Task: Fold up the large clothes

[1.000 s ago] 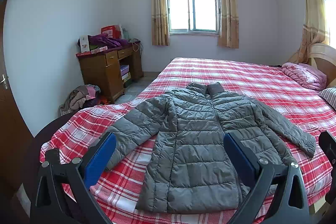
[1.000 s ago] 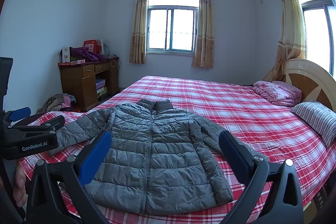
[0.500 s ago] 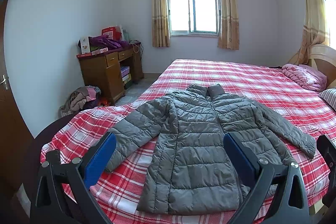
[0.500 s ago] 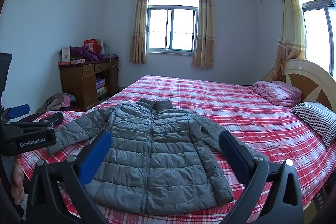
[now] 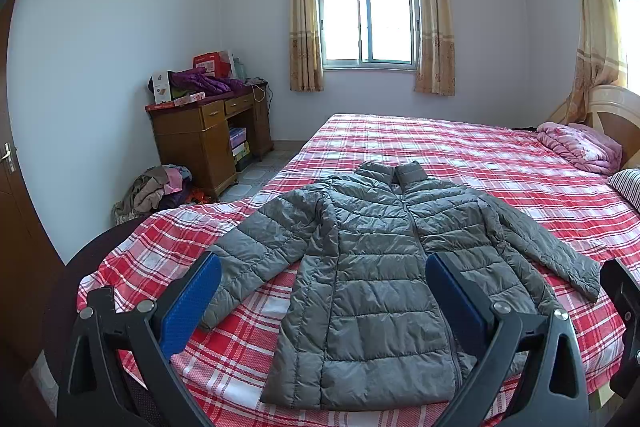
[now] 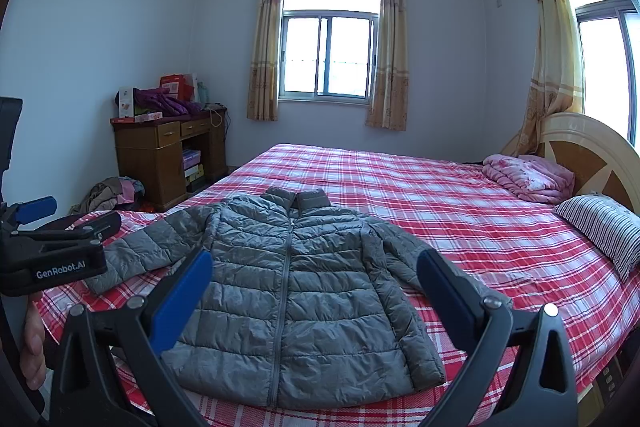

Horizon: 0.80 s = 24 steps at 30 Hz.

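The grey puffer jacket lies flat and zipped on the plaid bed, collar away from both grippers, hem nearest — its long axis runs straight ahead. Left gripper and right gripper hover with jaws released, grasping nothing — each sleeve likely falls to its own side.

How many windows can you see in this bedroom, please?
2. A curtained sliding window is in the far wall, beyond the red plaid bed; a second bright window is on the right wall, above the headboard.
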Each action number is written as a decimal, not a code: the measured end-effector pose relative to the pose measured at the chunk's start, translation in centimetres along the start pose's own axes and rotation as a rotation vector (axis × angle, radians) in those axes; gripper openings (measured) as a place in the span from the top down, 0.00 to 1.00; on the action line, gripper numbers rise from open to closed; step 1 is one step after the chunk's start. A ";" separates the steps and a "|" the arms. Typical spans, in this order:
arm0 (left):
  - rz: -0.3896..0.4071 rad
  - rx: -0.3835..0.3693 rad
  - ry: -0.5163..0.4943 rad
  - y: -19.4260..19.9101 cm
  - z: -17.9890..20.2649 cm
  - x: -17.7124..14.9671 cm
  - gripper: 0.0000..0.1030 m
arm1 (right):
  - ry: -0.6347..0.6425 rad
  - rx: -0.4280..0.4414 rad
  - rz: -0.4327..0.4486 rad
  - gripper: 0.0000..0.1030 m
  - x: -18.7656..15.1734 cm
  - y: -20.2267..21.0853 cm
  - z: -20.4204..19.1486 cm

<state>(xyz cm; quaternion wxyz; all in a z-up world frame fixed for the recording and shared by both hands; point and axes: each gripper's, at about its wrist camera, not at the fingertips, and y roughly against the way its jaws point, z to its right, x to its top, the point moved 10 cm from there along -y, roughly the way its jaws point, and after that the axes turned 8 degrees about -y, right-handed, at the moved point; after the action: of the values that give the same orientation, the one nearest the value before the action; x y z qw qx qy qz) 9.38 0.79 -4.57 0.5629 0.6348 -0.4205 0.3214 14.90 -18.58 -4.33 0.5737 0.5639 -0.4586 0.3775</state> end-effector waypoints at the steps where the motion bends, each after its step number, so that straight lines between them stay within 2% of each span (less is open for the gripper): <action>1: 0.000 0.000 0.000 0.0 0.0 0.0 0.01 | 0.000 -0.001 0.000 0.00 0.0 0.0 0.0; 24: 0.001 -0.001 -0.001 0.0 0.0 0.1 0.01 | 0.001 -0.001 0.002 0.00 -0.1 -0.1 -0.1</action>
<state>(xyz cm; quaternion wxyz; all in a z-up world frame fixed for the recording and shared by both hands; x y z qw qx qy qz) 9.40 0.81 -4.46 0.5628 0.6346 -0.4213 0.3211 14.95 -18.45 -4.44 0.5738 0.5632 -0.4589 0.3782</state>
